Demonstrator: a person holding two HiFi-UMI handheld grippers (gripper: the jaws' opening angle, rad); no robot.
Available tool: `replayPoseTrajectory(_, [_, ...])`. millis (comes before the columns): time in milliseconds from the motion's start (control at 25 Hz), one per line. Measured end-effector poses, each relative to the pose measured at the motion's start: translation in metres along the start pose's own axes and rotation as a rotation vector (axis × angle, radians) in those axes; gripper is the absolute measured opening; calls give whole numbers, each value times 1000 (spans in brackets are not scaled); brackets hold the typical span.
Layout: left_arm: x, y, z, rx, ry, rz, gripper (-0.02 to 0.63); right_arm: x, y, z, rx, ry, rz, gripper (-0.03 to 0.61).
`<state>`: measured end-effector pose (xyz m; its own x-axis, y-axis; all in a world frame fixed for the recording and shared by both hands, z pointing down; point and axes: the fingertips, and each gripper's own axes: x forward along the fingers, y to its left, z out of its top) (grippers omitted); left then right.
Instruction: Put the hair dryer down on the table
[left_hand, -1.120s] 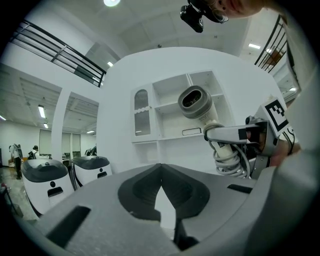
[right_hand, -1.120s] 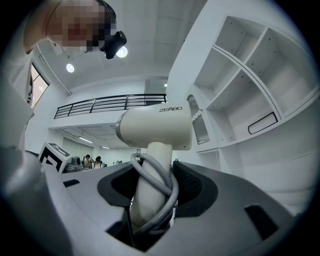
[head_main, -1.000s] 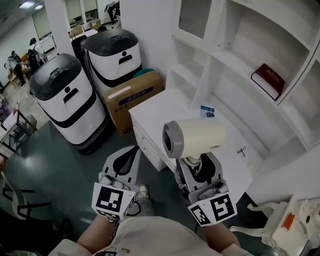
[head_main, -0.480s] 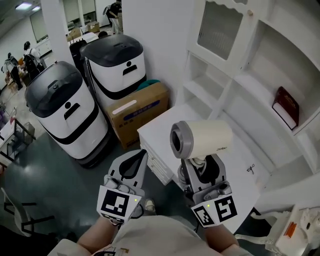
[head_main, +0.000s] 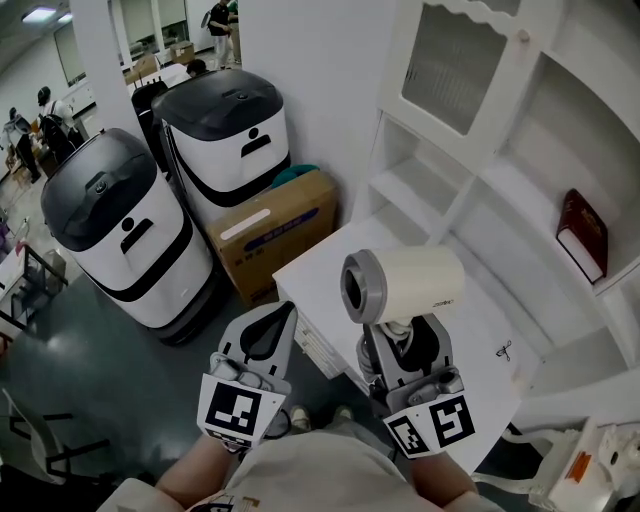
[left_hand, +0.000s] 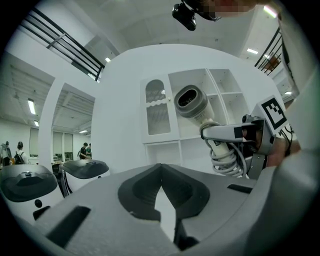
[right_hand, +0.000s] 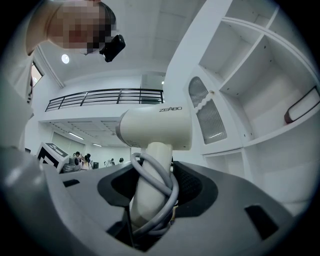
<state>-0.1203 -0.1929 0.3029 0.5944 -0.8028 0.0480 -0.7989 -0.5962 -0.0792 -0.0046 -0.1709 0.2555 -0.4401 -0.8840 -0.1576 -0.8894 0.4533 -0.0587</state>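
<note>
Closer now to the white table (head_main: 482, 306), our right gripper (head_main: 400, 336) clamps the cord-wrapped handle (right_hand: 150, 192) of the rigid, top-heavy cream plastic hair dryer (head_main: 405, 283); left gripper (head_main: 272, 320) jaws together, empty.

Bright, even overhead light, soft shadows — gripper views bend fisheye-round, dark at corners.

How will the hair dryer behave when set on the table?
The hair dryer looks top-heavy, big barrel over slim handle, so upright it likely tips. The round barrel may roll. Its wrapped cord looks floppy.
</note>
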Motion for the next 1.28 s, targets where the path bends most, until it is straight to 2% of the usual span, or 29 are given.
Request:
replayPoseTrajectory(600, [32,3,4,-28,21,33,12,22,-37,-13,22,58,45,199])
replayPoseTrajectory(880, [39,6,-12,-51,55,47,12,25,-42,-20,35,84,56,200])
replayPoseTrajectory(1120, [57,20,-21,-36,62,69,12,46,-55,-26,41,110,57,199])
replayPoseTrajectory(1280, [80,39,-25,16,42,82,12,77,-72,-31,50,127,46,199])
